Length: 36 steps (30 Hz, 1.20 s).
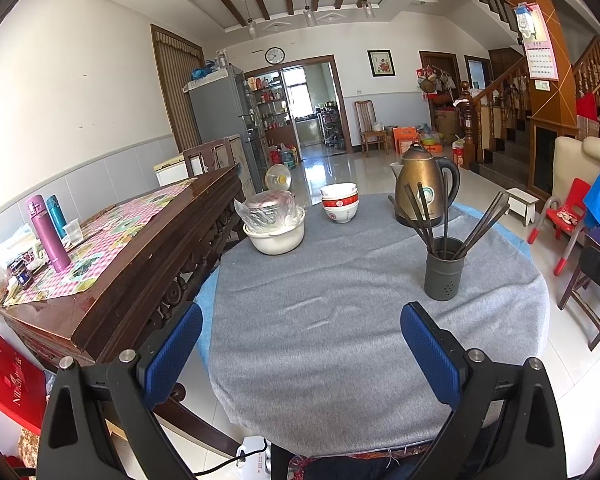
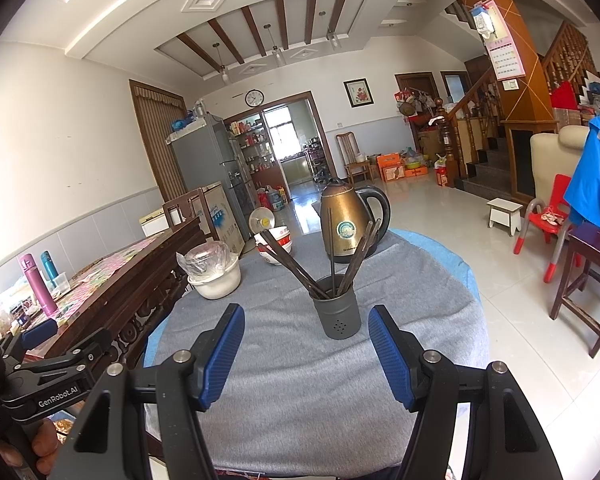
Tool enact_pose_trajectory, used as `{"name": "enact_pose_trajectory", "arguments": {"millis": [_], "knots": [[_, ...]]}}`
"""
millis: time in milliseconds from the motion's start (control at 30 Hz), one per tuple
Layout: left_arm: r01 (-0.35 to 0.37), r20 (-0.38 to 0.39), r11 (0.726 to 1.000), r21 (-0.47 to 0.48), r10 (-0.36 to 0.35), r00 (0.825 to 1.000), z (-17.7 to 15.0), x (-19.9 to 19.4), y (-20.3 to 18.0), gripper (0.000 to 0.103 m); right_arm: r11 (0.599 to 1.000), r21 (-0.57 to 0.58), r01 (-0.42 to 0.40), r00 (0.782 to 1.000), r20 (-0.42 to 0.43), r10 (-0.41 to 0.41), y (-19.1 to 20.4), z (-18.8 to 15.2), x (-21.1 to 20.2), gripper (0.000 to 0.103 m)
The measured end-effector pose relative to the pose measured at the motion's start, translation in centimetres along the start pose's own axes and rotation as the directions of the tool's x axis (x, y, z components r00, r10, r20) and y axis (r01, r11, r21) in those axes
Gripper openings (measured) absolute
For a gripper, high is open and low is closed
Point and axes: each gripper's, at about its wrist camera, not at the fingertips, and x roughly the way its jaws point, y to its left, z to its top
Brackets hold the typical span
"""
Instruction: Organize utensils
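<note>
A dark grey utensil holder (image 1: 444, 270) stands upright on the grey cloth of the round table (image 1: 320, 320), right of centre. Several dark chopsticks (image 1: 428, 216) stand in it, fanned out. It also shows in the right wrist view (image 2: 338, 316), with the chopsticks (image 2: 296, 266) leaning left and right. My left gripper (image 1: 300, 320) is open and empty, above the table's near edge, left of the holder. My right gripper (image 2: 306, 320) is open and empty, just short of the holder.
A bronze kettle (image 1: 422, 184) stands behind the holder. Stacked red-and-white bowls (image 1: 339, 202) and a white pot with a bagged lid (image 1: 274, 224) sit at the far left of the table. A dark wooden sideboard (image 1: 132, 264) with flasks adjoins on the left.
</note>
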Motion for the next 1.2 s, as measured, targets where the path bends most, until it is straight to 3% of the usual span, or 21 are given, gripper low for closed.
{"name": "enact_pose_trajectory", "arguments": {"millis": [1200], "knots": [[0.003, -0.018, 1.000, 0.008, -0.003, 1.000, -0.22, 0.16, -0.21, 0.099, 1.000, 0.001, 0.003, 1.000, -0.008, -0.003, 0.18, 0.00, 0.23, 0.068]]}}
